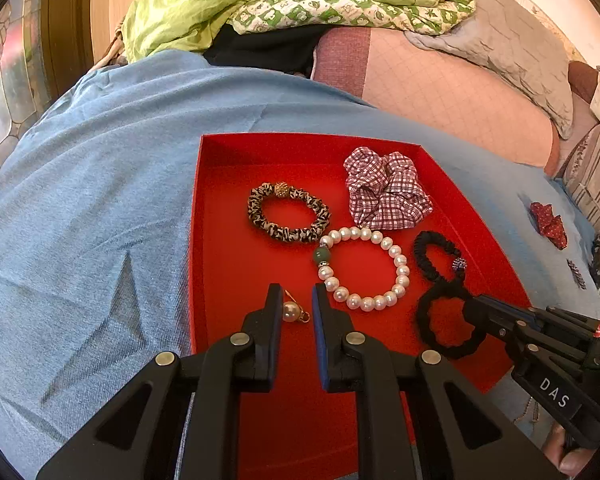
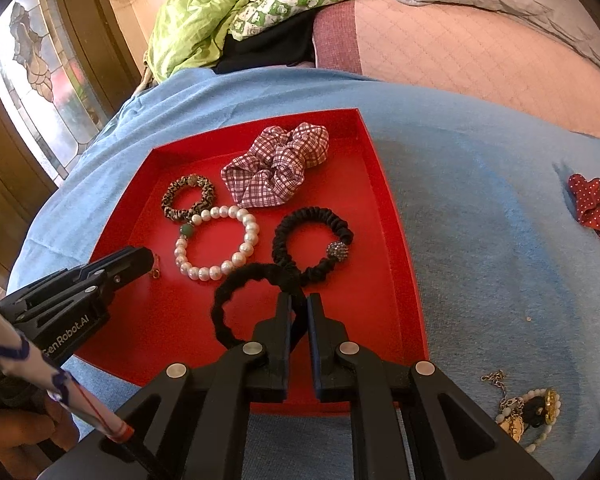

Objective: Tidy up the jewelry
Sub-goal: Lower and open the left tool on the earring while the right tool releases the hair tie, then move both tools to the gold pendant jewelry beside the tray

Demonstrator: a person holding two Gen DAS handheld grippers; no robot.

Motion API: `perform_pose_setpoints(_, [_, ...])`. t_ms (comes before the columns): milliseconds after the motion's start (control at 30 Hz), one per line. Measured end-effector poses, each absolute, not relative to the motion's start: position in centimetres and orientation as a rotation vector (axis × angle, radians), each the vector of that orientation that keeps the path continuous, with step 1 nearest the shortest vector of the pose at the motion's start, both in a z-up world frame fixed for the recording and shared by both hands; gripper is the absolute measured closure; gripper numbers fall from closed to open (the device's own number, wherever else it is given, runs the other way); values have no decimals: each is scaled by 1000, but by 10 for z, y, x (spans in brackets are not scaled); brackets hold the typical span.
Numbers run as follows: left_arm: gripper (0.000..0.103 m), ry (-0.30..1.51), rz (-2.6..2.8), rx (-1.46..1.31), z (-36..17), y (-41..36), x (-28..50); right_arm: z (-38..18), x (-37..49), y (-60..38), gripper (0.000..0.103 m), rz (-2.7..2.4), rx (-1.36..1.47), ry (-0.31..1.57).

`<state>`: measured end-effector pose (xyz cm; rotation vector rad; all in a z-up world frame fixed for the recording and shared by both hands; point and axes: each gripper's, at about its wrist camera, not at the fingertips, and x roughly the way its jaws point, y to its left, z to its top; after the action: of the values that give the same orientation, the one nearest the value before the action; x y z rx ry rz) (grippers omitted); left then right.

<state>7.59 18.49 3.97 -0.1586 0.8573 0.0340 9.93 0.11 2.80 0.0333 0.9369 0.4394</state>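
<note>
In the shallow red cardboard tray [image 1: 220,280], the left gripper [image 1: 297,300] stands slightly parted, gripping nothing, a gold-clasped pearl earring [image 1: 292,312] lying between its jaws. The right gripper [image 2: 299,312] is narrowly parted around the plain black fabric hair tie [image 2: 236,300]; whether it actually grips is unclear.

Red tray [image 1: 204,216] on blue cloth [image 1: 100,184], holding a maroon-and-white checked scrunchie [image 1: 384,192], leopard-print hair tie [image 1: 288,212], white pearl bracelet [image 1: 364,268] with green bead, two black hair ties [image 2: 312,248]; red white-dotted scrunchie [image 2: 596,210] outside.
</note>
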Motion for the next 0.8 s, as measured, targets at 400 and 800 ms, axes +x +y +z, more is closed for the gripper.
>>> perform_pose_setpoints(400, [67, 804, 35, -173, 52, 182, 71, 43, 96, -7, 90, 450, 77, 905])
perform_pose_setpoints(800, [67, 740, -20, -162, 69, 160, 60, 67, 87, -39, 90, 442, 145, 874])
